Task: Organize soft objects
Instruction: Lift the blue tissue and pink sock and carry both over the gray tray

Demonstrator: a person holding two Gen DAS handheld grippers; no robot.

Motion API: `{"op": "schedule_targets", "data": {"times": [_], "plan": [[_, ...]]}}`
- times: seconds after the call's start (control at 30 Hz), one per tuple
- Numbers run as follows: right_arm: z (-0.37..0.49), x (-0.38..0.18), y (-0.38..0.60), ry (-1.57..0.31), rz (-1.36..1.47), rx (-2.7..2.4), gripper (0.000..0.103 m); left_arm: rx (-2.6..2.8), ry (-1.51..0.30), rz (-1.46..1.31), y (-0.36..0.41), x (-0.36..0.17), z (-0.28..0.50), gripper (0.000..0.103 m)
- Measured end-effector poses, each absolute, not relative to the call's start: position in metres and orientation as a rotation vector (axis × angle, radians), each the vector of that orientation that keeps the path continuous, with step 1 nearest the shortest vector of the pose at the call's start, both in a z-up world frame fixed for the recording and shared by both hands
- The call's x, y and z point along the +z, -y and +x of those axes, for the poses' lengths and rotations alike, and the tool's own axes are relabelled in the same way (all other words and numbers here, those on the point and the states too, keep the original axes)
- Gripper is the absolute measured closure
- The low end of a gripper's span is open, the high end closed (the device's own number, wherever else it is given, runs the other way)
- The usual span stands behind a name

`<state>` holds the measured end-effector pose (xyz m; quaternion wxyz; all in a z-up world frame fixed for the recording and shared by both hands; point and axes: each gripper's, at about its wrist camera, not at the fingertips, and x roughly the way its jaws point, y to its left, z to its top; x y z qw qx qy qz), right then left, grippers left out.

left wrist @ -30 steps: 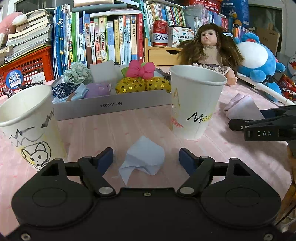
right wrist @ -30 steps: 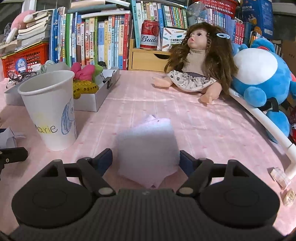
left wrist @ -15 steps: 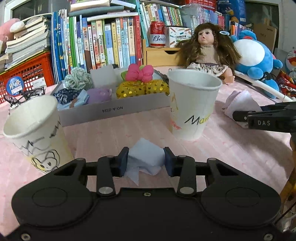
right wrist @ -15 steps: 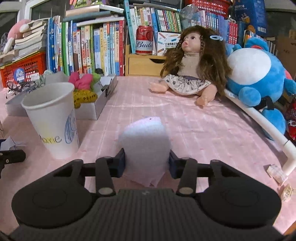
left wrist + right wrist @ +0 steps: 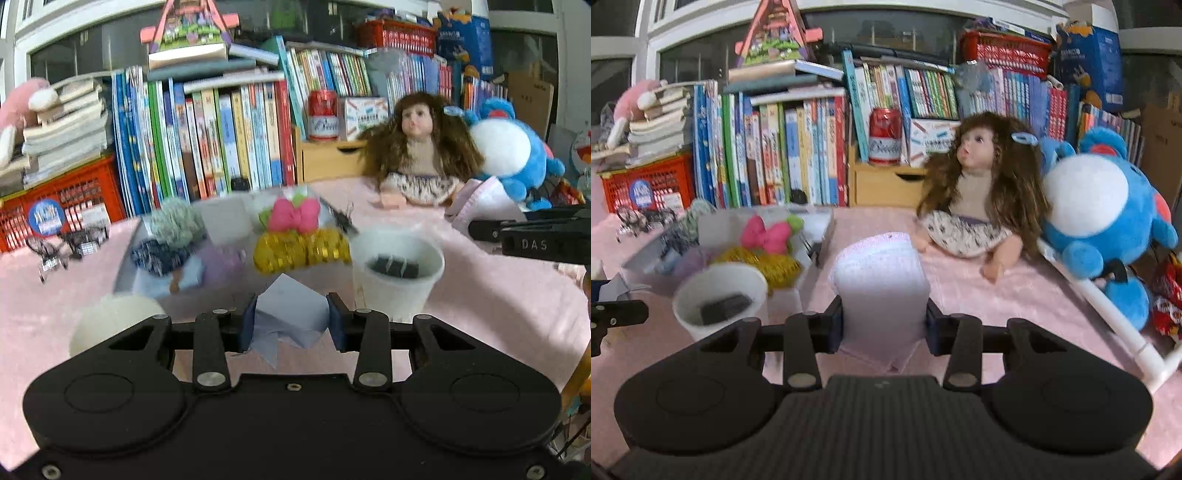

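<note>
White letters "DAS" stand on the black right gripper (image 5: 532,236); the red can's (image 5: 884,136) script is too blurred to read

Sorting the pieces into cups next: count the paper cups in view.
2. One cup stands just right of the left gripper, with something dark inside; another is at its lower left, blurred. Others may be hidden.

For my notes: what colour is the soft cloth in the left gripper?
Pale blue cloth, clearest in the left wrist view.

cups: 2 (image 5: 397,273) (image 5: 114,317)
dolls: 1 (image 5: 975,192)
blue plush: 1 (image 5: 1104,221)
cans: 1 (image 5: 884,136)
grippers: 2 (image 5: 291,323) (image 5: 884,326)
cloths held: 2 (image 5: 291,310) (image 5: 882,288)
</note>
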<state>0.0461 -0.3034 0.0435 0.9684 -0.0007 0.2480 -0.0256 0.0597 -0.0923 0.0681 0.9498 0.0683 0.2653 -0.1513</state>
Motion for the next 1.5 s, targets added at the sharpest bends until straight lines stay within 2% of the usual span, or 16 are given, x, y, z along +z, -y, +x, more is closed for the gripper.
{"op": "schedule_targets", "data": {"times": [0.43, 0.7, 1.0, 1.5], "plan": [[0.091, 0.102, 0.271, -0.484, 0.038, 0.082, 0.056, -0.357, -0.551, 0.028, 0.054, 0.149, 0.115, 0.066], [0.130, 0.121, 0.242, -0.521, 0.058, 0.166, 0.055, -0.326, -0.593, -0.002, 0.032, 0.177, 0.162, 0.066], [0.177, 0.109, 0.221, -0.673, 0.126, 0.228, 0.055, -0.298, -0.754, -0.027, 0.011, 0.154, 0.219, 0.066], [0.248, 0.065, 0.169, -0.886, 0.073, 0.204, 0.055, -0.250, -0.887, -0.001, 0.012, 0.099, 0.290, 0.065]]}}
